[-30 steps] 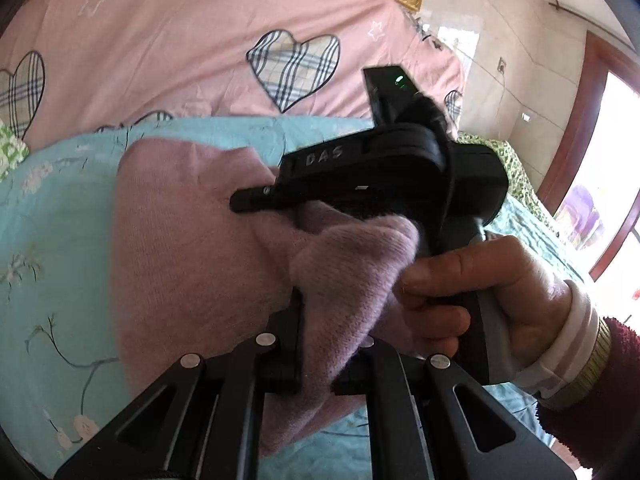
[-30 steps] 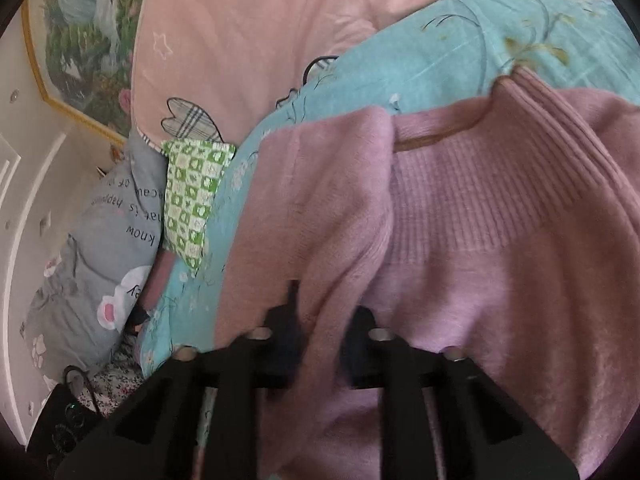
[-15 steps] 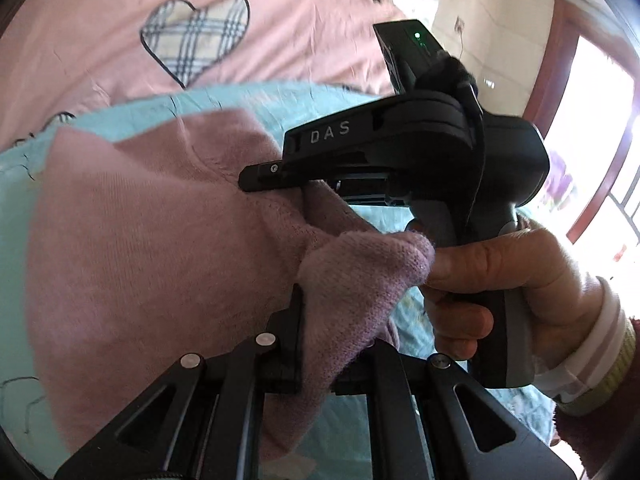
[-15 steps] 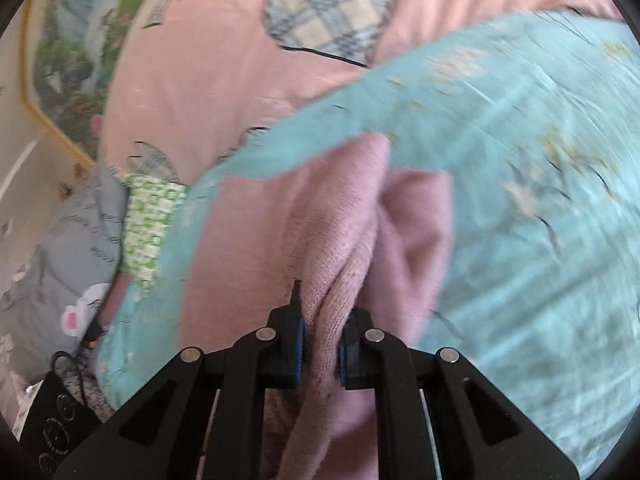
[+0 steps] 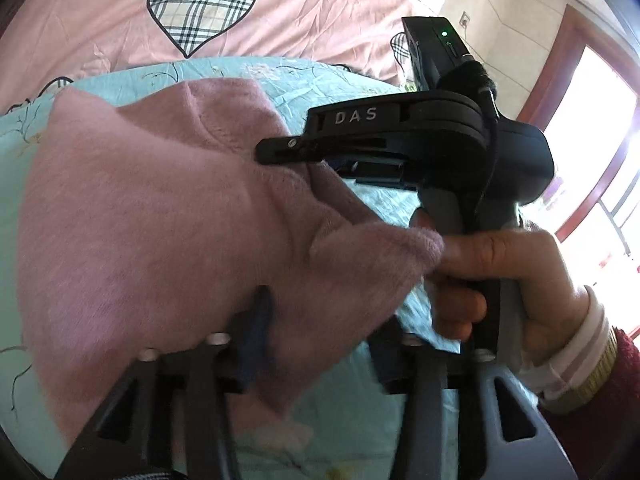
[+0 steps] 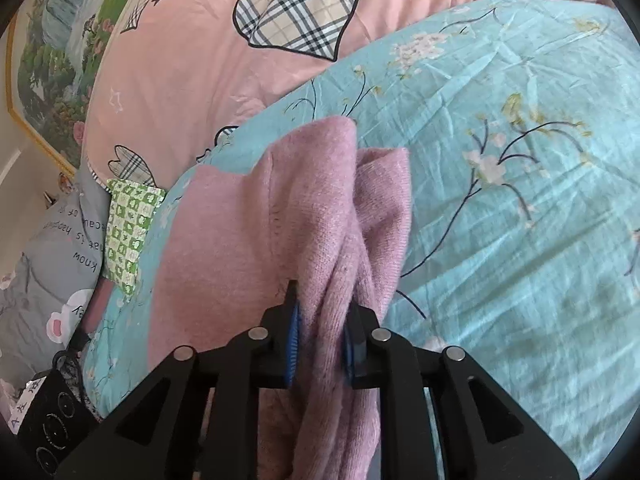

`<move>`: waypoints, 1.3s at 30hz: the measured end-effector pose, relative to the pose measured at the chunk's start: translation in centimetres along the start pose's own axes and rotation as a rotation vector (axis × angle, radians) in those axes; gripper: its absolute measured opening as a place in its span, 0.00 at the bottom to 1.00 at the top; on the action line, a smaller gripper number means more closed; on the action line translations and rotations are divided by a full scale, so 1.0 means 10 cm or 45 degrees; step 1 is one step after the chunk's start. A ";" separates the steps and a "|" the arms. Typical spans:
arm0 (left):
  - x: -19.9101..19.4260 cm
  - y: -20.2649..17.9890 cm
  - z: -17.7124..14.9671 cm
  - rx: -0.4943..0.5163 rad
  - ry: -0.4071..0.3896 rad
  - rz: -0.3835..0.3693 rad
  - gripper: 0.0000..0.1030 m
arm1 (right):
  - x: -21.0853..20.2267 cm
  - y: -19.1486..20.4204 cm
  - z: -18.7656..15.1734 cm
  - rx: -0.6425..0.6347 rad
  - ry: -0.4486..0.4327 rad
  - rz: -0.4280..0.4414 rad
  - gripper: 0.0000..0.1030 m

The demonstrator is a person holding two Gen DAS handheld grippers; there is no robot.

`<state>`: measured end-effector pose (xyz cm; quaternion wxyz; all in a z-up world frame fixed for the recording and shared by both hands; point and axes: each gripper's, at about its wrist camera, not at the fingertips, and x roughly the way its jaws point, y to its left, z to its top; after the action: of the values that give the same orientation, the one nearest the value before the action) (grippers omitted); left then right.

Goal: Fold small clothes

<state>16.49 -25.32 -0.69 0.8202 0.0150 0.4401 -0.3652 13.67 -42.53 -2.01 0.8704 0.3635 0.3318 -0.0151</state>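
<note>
I am partway through a fold of a small mauve knit sweater (image 5: 160, 216), which lies on the teal floral quilt (image 6: 500, 160) of a bed. I judge the fold has just been carried across and I am now letting the cloth down.

My left hand-held gripper (image 5: 320, 344) has its jaws standing apart, having just been opening; a corner of the sweater is draped over and between them, but the pads no longer press it. My right hand-held gripper (image 6: 320, 340) is narrow, its blue pads (image 6: 293, 344) closed on a bunched ridge of the knit, though they have just been easing wider too.

Next, I think, the right must finish releasing, then both should back away without dragging the soft knit (it snags and follows easily), and the lumpy layers will want smoothing flat.

In the left wrist view, my right hand (image 5: 500, 280) and its tool sit at about 3 o'clock, close against the raised sweater corner, so the two tools crowd each other. A pink duvet with plaid hearts (image 6: 224, 64) lies beyond at 12 o'clock. In the right wrist view, a green checked cloth (image 6: 130, 232) and a grey printed pillow (image 6: 52, 264) lie at 9 o'clock, well clear.
</note>
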 end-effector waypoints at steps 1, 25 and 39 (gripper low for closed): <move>-0.08 0.00 -0.04 0.002 0.005 -0.008 0.52 | -0.03 0.01 0.00 -0.006 -0.007 -0.017 0.25; -0.39 1.87 0.44 -0.614 0.056 -0.060 0.75 | -0.07 -0.13 -0.06 0.063 0.010 0.064 0.72; 0.13 2.17 0.44 -0.631 0.047 -0.205 0.50 | 0.36 -0.24 0.04 0.070 0.163 0.194 0.36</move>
<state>33.35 -11.75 -5.38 0.7589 -0.2147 0.5309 -0.3101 16.07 -43.77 -5.40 0.8358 0.4116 0.3575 0.0653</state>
